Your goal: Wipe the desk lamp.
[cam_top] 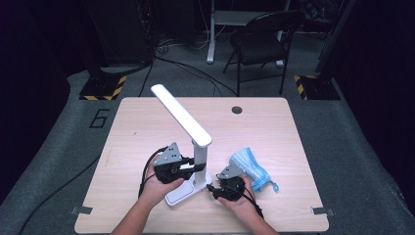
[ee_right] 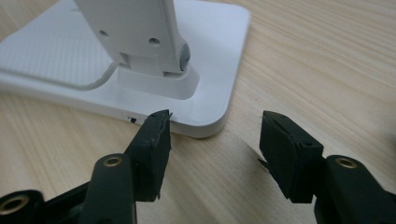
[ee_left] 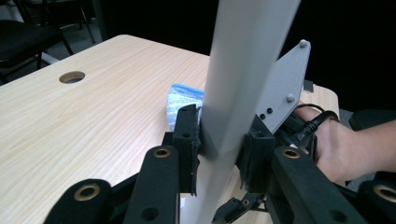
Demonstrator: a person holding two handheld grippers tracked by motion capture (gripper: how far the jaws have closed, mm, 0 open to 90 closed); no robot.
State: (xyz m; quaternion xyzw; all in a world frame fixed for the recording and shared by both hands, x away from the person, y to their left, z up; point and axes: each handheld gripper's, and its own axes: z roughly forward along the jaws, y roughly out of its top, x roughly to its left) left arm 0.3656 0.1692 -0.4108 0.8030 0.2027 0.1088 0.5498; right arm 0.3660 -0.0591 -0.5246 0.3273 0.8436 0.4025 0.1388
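Right then, what the next move turned on was how the lamp's base (ee_right: 140, 70) lay from my right gripper (ee_right: 215, 140): it sat just ahead of the jaws and off toward the left one, whose tip stood at the base's near edge, while the other jaw had bare wood in front of it. Those jaws stood well apart with nothing between them. My left gripper (ee_left: 219, 144) was the nearer hand to the work, since its jaws had closed on the white lamp post (ee_left: 238, 93), one pad pressed to each side, and the post's long axis ran up and slightly aslant between them. From the high view the lamp (cam_top: 188, 142) stood on the near middle of the desk (cam_top: 147, 122), its long head slanting up and away to the left, with the left gripper (cam_top: 188, 168) at the post and the right gripper (cam_top: 214, 188) low beside the base. A blue cloth (cam_top: 249, 169) lay just beyond the right hand (cam_top: 235, 193). Around the light wooden desk I saw grey carpet, a dark folding chair (cam_top: 262, 39), and trailing cables.
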